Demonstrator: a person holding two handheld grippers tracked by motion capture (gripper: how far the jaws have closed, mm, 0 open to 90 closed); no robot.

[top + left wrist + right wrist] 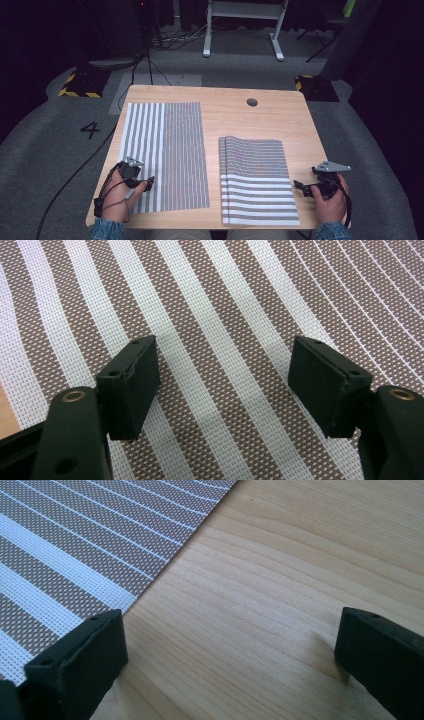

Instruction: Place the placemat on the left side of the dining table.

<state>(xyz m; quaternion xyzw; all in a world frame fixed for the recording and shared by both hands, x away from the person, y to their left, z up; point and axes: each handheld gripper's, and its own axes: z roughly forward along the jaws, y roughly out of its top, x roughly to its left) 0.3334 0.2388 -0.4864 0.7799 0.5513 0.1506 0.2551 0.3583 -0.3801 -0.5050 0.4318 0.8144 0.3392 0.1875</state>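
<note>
On the pale wooden table (240, 115), the left gripper (145, 184) hovers with jaws spread wide and empty over the near left part of the flat striped mat (165, 150), while the right gripper (301, 186), also wide open, holds nothing beside the stacked mats (255, 180).

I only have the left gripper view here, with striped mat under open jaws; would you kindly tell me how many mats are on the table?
Observer: Two places hold mats: a single flat mat on the left, and a stack of mats on the right.
Operator: Thank you. Where is my left claw on that flat mat?
Observer: The left claw is over its near left part, close to the table's front edge.
Operator: And the right claw?
Observer: The right claw stands open over bare wood, just right of the stack.
</note>
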